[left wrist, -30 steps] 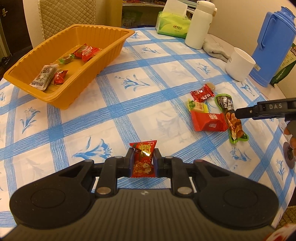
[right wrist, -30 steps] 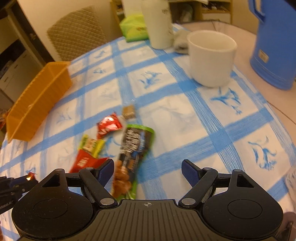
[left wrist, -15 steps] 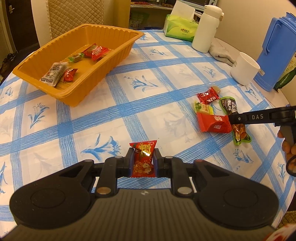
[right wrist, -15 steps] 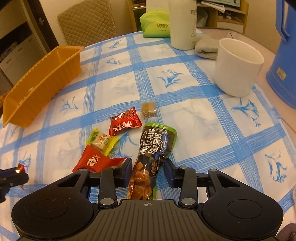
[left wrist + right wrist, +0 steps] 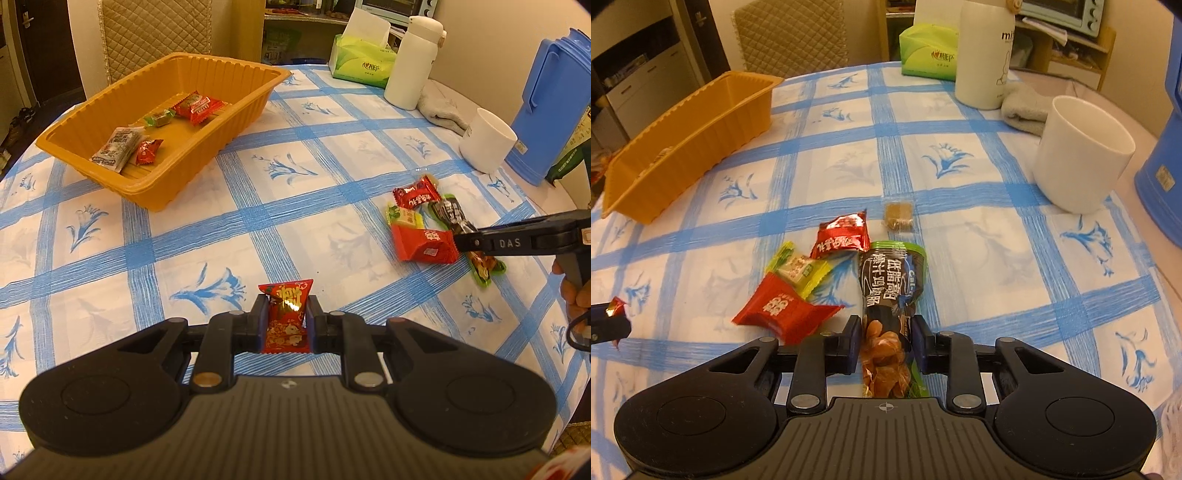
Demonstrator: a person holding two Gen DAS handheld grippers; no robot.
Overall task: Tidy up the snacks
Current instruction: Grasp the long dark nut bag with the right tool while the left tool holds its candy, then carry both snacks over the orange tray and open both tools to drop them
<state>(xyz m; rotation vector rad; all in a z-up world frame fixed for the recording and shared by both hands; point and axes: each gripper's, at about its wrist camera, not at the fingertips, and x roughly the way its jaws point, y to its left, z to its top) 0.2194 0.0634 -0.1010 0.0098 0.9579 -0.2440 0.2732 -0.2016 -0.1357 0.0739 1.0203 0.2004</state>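
Observation:
My left gripper [image 5: 286, 325] is shut on a small red snack packet [image 5: 287, 312], held a little above the tablecloth. The orange tray [image 5: 229, 122] lies far left with several wrapped snacks inside. My right gripper [image 5: 886, 339] is closing its jaws on a long green-and-black snack pack [image 5: 892, 280] that lies on the table; the pads pinch its narrow middle. Beside the pack lie a red packet [image 5: 783, 308], a yellow-green candy [image 5: 799, 269], a dark red packet [image 5: 842, 236] and a small brown candy [image 5: 898, 216]. The left wrist view shows the right gripper [image 5: 461, 240] reaching in from the right.
A white mug [image 5: 1082, 155], a grey cloth [image 5: 1023, 110], a white bottle [image 5: 412, 62] and a green tissue box [image 5: 360, 61] stand at the back right. A blue jug [image 5: 550, 107] rises at the far right. A hand [image 5: 576, 295] grips the right handle.
The right gripper's jaws went from wide open to closed around the long snack pack, after sliding over it. The left gripper kept its hold on the red packet.

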